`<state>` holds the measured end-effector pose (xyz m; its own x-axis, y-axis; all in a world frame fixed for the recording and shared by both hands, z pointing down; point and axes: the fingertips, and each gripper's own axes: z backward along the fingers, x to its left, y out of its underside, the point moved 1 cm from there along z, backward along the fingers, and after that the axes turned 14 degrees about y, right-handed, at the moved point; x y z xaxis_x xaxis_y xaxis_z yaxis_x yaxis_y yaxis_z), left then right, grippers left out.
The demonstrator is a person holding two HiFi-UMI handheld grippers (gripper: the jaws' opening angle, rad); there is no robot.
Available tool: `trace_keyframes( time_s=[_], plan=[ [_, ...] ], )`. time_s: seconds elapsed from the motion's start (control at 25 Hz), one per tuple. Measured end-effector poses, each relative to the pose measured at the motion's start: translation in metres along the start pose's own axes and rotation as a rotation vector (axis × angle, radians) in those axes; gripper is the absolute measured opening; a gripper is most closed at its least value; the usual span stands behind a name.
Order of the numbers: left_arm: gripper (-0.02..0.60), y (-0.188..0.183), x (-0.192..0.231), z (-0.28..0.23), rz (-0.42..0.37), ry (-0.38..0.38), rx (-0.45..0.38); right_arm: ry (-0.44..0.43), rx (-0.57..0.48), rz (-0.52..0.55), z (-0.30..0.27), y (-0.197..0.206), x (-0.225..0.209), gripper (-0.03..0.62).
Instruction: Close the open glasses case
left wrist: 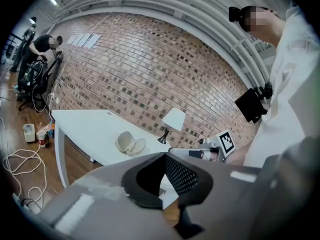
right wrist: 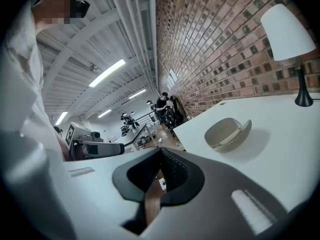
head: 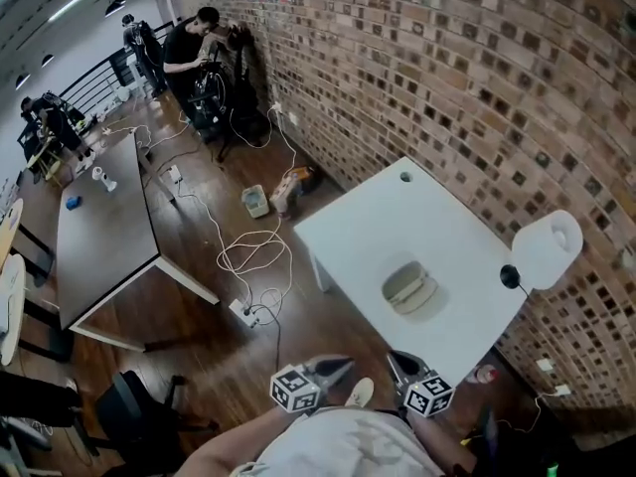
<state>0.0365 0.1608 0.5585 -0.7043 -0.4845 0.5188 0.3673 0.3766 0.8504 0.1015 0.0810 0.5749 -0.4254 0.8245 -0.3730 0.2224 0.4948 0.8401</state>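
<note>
The open glasses case (head: pixel 409 288) is a pale, cream clamshell lying on the white table (head: pixel 397 217), lid hinged up. It also shows in the left gripper view (left wrist: pixel 131 143) and the right gripper view (right wrist: pixel 227 133). My left gripper (head: pixel 336 369) hangs close to my body, off the table's near corner, jaws shut with nothing between them (left wrist: pixel 165 154). My right gripper (head: pixel 400 366) is beside it at the table's near edge, likewise shut and empty (right wrist: pixel 160 150). Both stand well short of the case.
A white lamp (head: pixel 545 248) stands at the table's right edge, just right of the case. The brick wall (head: pixel 477 87) runs behind the table. Cables and a power strip (head: pixel 244 312) lie on the wooden floor to the left, beside a grey table (head: pixel 104 237).
</note>
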Motion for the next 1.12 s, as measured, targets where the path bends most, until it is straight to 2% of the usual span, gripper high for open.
trace_keyframes(
  time_s=[0.12, 0.24, 0.52, 0.76, 0.92, 1.12],
  plan=[
    [0.005, -0.011, 0.017, -0.013, -0.009, -0.021, -0.003, -0.043, -0.021, 0.023, -0.011, -0.019, -0.008, 0.008],
    [0.005, -0.022, 0.033, -0.027, -0.014, -0.039, -0.012, -0.05, -0.02, 0.041, -0.016, -0.03, -0.019, 0.008],
    [0.005, -0.057, 0.058, -0.046, -0.058, -0.057, -0.022, -0.008, -0.014, 0.033, -0.026, -0.044, -0.053, 0.008],
    [0.005, -0.06, 0.071, -0.05, -0.053, -0.057, -0.003, 0.053, -0.004, 0.014, -0.031, -0.039, -0.067, 0.008],
    [0.005, -0.062, 0.089, -0.058, -0.024, -0.026, 0.015, 0.107, -0.028, -0.028, -0.032, -0.048, -0.07, 0.008],
    [0.005, -0.08, 0.108, -0.082, -0.051, 0.098, 0.084, 0.199, -0.064, -0.086, -0.044, -0.063, -0.083, 0.008]
  ],
)
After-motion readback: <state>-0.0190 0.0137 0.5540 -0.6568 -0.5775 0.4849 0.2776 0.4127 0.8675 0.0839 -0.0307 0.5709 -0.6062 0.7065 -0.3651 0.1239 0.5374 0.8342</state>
